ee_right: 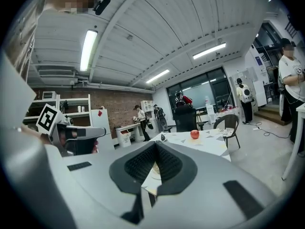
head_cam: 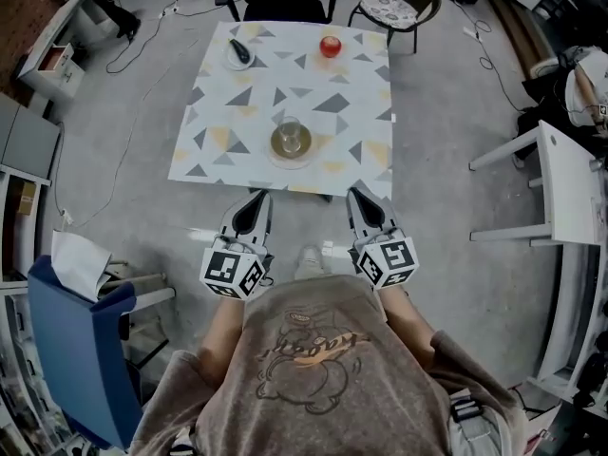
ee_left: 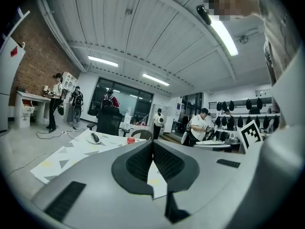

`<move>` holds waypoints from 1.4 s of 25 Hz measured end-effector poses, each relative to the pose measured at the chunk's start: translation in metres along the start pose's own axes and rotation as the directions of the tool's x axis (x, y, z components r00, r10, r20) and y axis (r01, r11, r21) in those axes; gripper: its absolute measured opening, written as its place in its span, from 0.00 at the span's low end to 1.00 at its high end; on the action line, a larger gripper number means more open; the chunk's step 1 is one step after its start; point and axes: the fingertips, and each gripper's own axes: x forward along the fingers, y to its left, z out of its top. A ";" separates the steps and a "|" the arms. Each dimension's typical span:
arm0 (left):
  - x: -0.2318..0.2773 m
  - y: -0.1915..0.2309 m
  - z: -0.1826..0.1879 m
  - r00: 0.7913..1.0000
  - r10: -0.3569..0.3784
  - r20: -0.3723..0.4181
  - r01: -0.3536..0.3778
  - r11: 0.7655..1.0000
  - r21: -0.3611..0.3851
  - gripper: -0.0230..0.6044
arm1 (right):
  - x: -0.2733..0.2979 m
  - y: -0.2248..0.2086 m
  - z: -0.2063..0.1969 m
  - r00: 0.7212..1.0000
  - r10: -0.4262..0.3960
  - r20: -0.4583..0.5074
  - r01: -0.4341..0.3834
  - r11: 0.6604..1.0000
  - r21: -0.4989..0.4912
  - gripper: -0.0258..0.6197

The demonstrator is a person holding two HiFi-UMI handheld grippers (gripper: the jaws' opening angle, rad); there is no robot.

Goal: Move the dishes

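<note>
Just beyond the person's shirt (head_cam: 309, 350), the left gripper (head_cam: 259, 198) and right gripper (head_cam: 355, 196) hover side by side short of the table's (head_cam: 237, 93) near edge, both with jaws pressed together on nothing (the pads meet in each gripper view). Past them, near that edge, a glass (head_cam: 290, 129) stands on a plate (head_cam: 306, 148). Far left lies a small plate (head_cam: 231, 61) bearing a dark object (head_cam: 243, 53); far right, an apple (head_cam: 330, 46).
</note>
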 end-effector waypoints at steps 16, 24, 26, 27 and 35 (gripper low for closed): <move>0.062 0.035 0.016 0.999 -0.020 -0.026 0.020 0.999 0.030 0.07 | 0.050 -0.028 0.021 1.000 -0.025 0.009 0.025 1.000 -0.004 0.03; 0.089 0.054 0.028 0.997 -0.067 -0.045 0.069 0.995 0.066 0.07 | 0.073 -0.041 0.034 0.996 -0.079 0.047 0.078 0.997 0.008 0.03; 0.096 0.057 0.026 0.995 -0.077 -0.056 0.080 0.994 0.069 0.07 | 0.077 -0.044 0.035 0.995 -0.086 0.048 0.086 0.996 0.010 0.03; 0.099 0.058 0.025 0.995 -0.082 -0.060 0.086 0.994 0.068 0.07 | 0.078 -0.045 0.035 0.995 -0.089 0.048 0.089 0.996 0.010 0.03; 0.113 0.060 0.022 0.989 -0.126 -0.076 0.131 0.989 0.068 0.08 | 0.090 -0.052 0.037 0.993 -0.104 0.049 0.104 0.994 0.015 0.03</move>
